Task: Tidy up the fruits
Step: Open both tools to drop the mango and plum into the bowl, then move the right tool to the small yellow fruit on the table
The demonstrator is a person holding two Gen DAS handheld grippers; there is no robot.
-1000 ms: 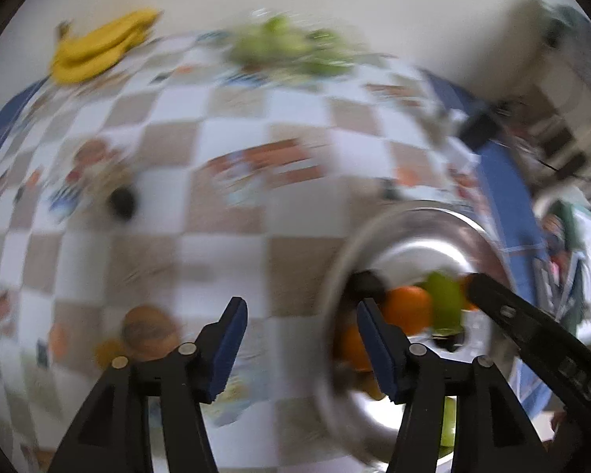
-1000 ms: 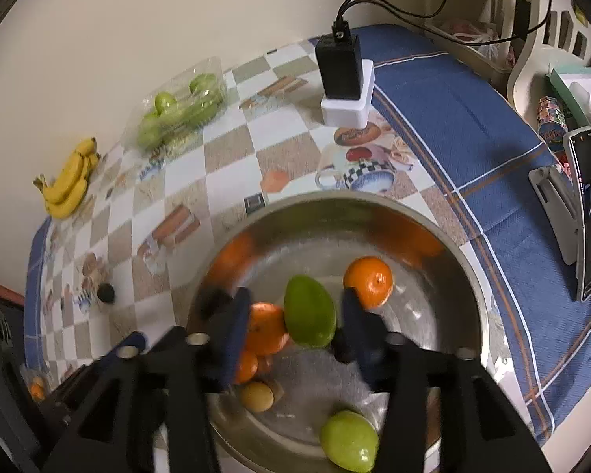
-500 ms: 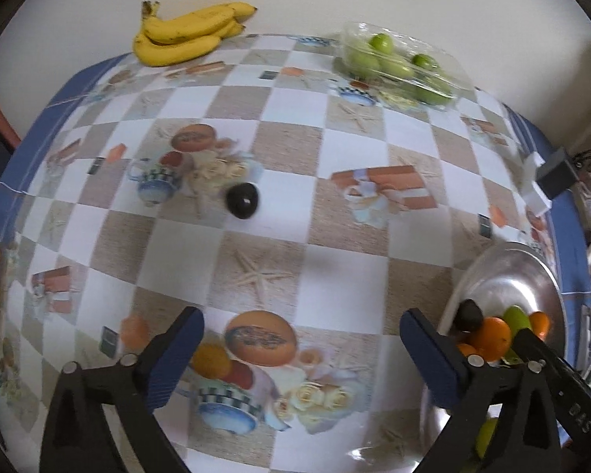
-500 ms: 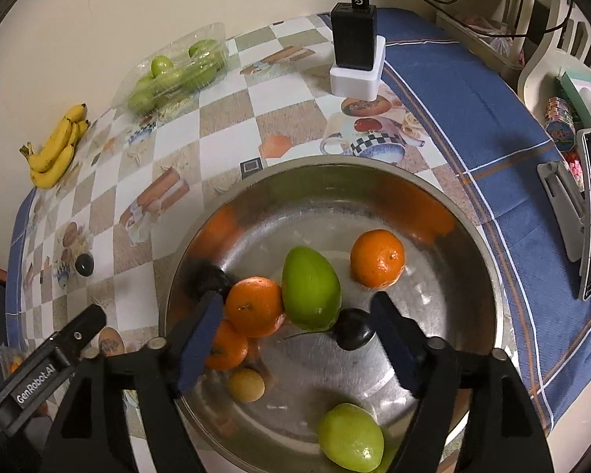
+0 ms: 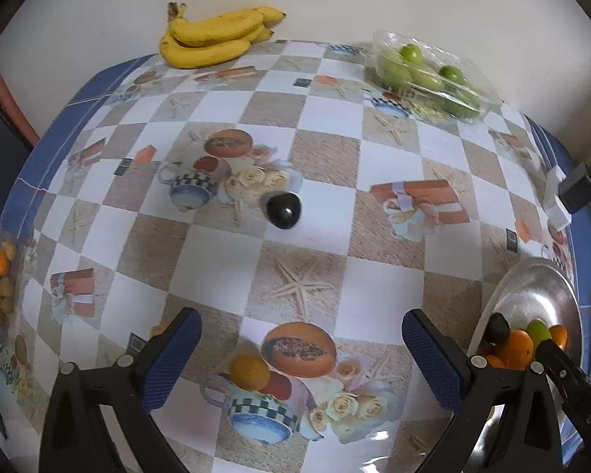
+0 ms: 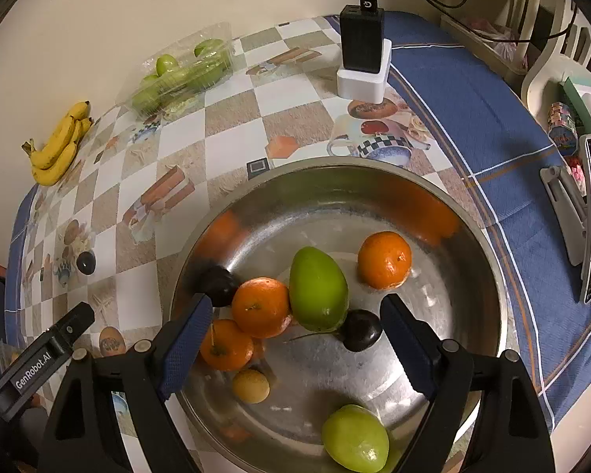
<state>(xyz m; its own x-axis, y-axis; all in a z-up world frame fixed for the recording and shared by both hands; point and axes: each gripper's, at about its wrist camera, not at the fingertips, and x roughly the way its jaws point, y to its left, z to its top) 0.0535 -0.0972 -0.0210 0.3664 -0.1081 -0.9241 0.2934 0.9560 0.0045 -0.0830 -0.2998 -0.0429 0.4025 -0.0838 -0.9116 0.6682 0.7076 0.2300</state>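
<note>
The right gripper [image 6: 295, 335] hangs over the steel bowl [image 6: 488, 276] with its jaws spread wide and nothing pinched; between and just beyond its pads lie an orange [image 6: 261, 307], a green mango [image 6: 318, 288] and a dark plum [image 6: 360, 330], loose on the bowl floor, which suggests fruit is being gathered here. Nearer the camera sit a small yellow fruit [image 6: 250, 385] and a green apple [image 6: 354, 442]. The left gripper [image 5: 301, 354] is fully spread and empty above bare table [image 5: 201, 252]. Ahead of it lies a lone dark plum [image 5: 283, 210], probably the next pick. Farthest off, by the wall, rest the bananas [image 5: 216, 35] and a clear tray of green fruit [image 5: 433, 79].
</note>
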